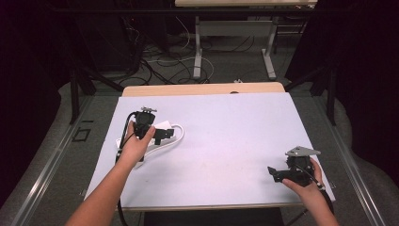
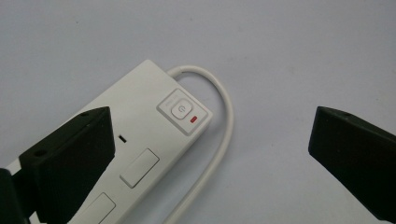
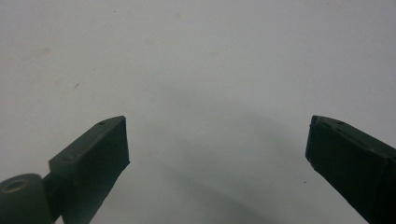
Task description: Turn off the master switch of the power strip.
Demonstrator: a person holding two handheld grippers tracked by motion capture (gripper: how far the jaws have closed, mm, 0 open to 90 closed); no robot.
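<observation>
While my left claw (image 1: 162, 134) hangs spread wide above the white power strip (image 2: 140, 154), one jaw sits over the strip's body and the other stands off past its cord (image 2: 219, 140). That strip lies flat on the left part of the bench (image 1: 226, 141), its switch (image 2: 183, 111) showing a red mark, the white cord looping around that end. Well apart, at the near right corner, my right claw (image 1: 275, 174) is spread too, with nothing but bare white surface between its jaws.
</observation>
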